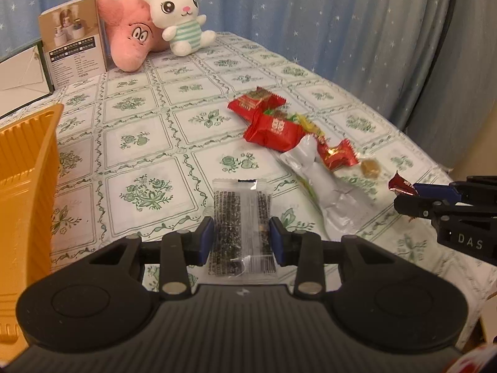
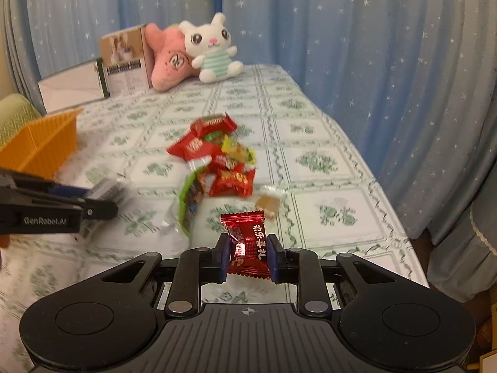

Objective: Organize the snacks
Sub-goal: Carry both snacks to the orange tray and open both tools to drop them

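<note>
Two grippers were seen above the green-patterned tablecloth (image 1: 130, 143), each closed on one snack. A clear packet of dark sesame sticks (image 1: 241, 217) was pinched between the blue pads of the left gripper (image 1: 241, 242), lifted off the cloth beside one orange basket (image 1: 25, 186). A dark red candy (image 2: 247, 245) with white lettering was clamped in the narrowed jaws of the right gripper (image 2: 248, 258). One loose heap of snacks (image 2: 217, 161) was left at the middle of the table; about three red wrappers, one yellow wrapper, and one long silver-and-green packet (image 1: 316, 183) could be counted, though blur in the right wrist view kept the tally uncertain. One small amber sweet (image 1: 369, 168) lay just beside the heap. Two plush toys, one pink (image 1: 130, 37) and one white rabbit (image 1: 180, 15), were propped at the far end next to one printed box (image 1: 74, 43).
</note>
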